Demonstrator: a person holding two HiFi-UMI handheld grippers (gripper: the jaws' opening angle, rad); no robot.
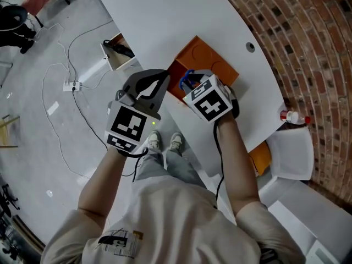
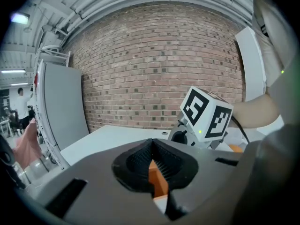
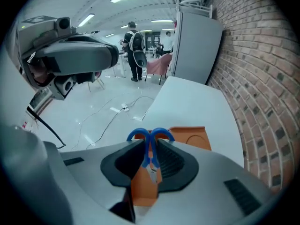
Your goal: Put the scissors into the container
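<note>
The scissors (image 3: 150, 136), with blue handles, stand between the jaws of my right gripper (image 3: 150, 148), which is shut on them, handles pointing away. In the head view their blue loops (image 1: 188, 80) show just over the near left corner of the orange container (image 1: 212, 65), which lies on the white table (image 1: 165, 15). The container (image 3: 190, 137) also shows below the scissors. My left gripper (image 1: 158, 80) hangs beside the table's near edge, left of the container. Its pads (image 2: 140, 158) meet at the tips with nothing held.
A brick wall (image 1: 308, 37) runs along the table's far side. An open cardboard box (image 1: 117, 50) and cables (image 1: 71, 84) lie on the floor at left. A white chair (image 1: 291, 150) and a red-capped bottle (image 1: 291, 116) stand at right. People (image 3: 135, 50) stand far off.
</note>
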